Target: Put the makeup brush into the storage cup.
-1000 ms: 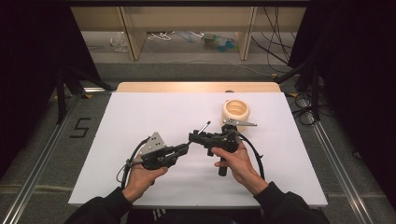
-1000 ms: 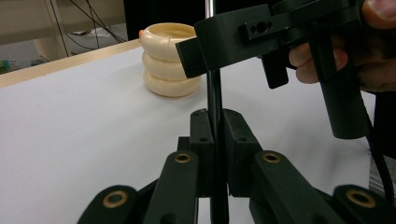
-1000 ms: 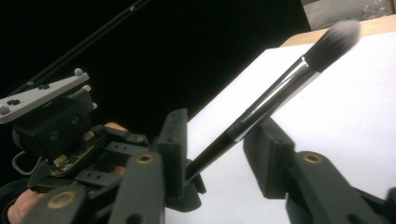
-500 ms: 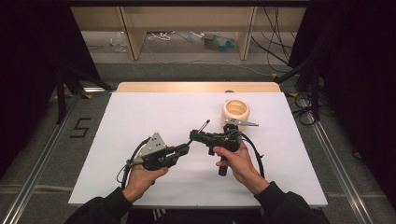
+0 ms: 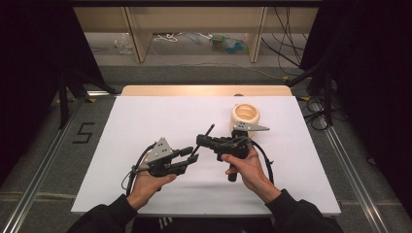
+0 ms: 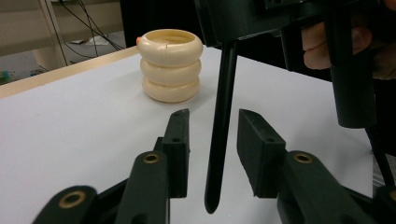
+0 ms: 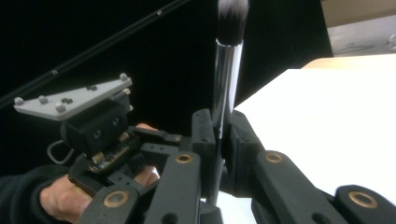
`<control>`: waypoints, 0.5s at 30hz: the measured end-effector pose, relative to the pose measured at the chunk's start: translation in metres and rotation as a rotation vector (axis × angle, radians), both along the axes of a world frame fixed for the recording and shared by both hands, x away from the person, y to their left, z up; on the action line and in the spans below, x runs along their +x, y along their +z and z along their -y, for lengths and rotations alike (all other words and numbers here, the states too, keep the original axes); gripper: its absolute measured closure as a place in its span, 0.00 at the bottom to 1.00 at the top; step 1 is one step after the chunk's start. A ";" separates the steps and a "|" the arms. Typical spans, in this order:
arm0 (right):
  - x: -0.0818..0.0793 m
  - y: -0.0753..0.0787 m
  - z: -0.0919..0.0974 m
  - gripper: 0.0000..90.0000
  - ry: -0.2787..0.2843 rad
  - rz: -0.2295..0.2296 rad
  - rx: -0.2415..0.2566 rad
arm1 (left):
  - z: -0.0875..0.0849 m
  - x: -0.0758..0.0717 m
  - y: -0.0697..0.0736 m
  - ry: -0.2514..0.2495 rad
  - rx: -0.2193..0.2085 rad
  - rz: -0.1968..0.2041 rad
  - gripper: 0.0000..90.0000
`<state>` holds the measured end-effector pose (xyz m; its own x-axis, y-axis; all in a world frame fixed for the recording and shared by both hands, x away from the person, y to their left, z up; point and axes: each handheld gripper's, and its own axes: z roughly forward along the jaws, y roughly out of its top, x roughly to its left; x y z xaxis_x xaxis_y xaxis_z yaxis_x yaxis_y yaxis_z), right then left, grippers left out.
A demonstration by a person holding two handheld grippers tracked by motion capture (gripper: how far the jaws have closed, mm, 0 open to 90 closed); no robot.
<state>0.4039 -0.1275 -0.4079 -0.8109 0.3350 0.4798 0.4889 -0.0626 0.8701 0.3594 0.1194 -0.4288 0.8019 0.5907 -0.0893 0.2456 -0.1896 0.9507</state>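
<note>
Two grippers meet mid-table over the white table (image 5: pixel 145 116). R gripper (image 7: pixel 223 126) is clamped on the makeup brush (image 7: pixel 226 70), w/ bristles up. L gripper (image 6: pixel 212 135) has just been opening; brush handle sits btwn its jaws, untouched. Cream ring stack (image 5: pixel 245 116) far right.

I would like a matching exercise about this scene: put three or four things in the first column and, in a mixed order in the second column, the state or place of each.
Column one:
1. left gripper
2. right gripper
3. brush
4. cream holder

Column two:
a. stands upright on the white table, far right part
b. jaws closed on the brush handle
c. bristles point up, black handle hangs between open jaws
d. jaws apart, pads not pressing the handle; they have just been opening

Pairs: 1-d, 2-b, 3-c, 4-a
</note>
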 end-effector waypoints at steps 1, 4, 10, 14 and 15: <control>0.001 0.000 0.000 0.93 -0.001 0.021 -0.007 | 0.000 0.000 0.000 0.001 0.001 0.000 0.68; 0.000 0.002 0.001 0.93 -0.007 0.040 -0.028 | -0.001 0.000 0.000 -0.004 0.004 -0.005 0.64; 0.001 0.006 0.005 0.93 -0.029 0.094 -0.094 | -0.002 0.001 -0.003 0.019 0.032 0.006 0.49; 0.002 0.008 0.008 0.93 -0.039 0.115 -0.116 | -0.003 0.003 -0.006 0.033 0.056 -0.006 0.44; 0.002 0.008 0.008 0.93 -0.041 0.118 -0.113 | -0.003 0.003 -0.007 0.036 0.051 -0.012 0.43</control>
<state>0.4063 -0.1359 -0.3999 -0.8438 0.4158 0.3394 0.3820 0.0212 0.9239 0.3626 0.1227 -0.4359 0.7793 0.6230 -0.0683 0.2647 -0.2284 0.9369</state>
